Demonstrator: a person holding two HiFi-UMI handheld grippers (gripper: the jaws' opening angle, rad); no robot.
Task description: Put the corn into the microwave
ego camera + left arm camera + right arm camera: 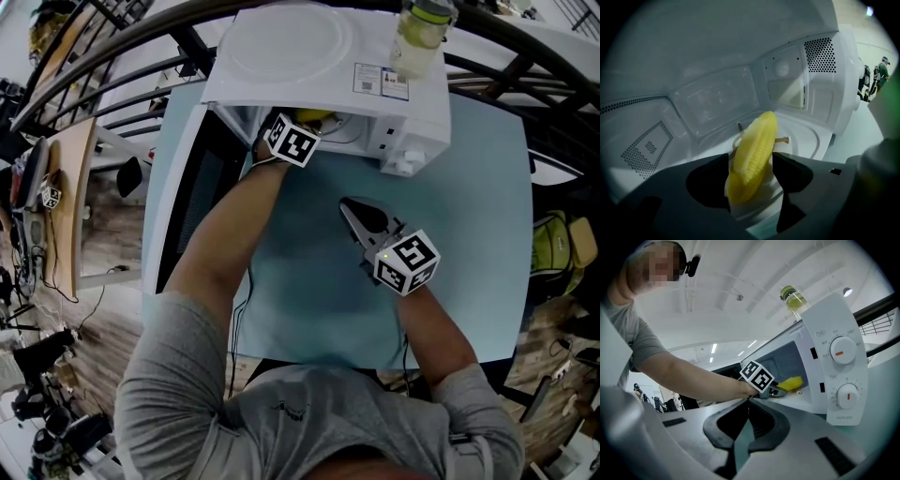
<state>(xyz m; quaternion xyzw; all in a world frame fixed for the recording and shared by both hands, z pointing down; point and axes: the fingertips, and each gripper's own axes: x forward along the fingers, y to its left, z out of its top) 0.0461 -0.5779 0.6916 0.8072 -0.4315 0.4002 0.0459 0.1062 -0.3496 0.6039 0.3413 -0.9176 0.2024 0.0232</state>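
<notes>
One corn [754,150] is seen in the microwave [717,93] between parted fingers of the left gripper [751,160]. It is judged stiff, light, best held mid-length. Fingers of the right gripper [747,404] are together.

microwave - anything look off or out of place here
Nothing spilled or damaged. The one oddity: a bottle of yellowish liquid stands on top of the microwave, toward its right side, where it could tip. The corn is inside the cavity, between the parted jaws of the left gripper.
</notes>
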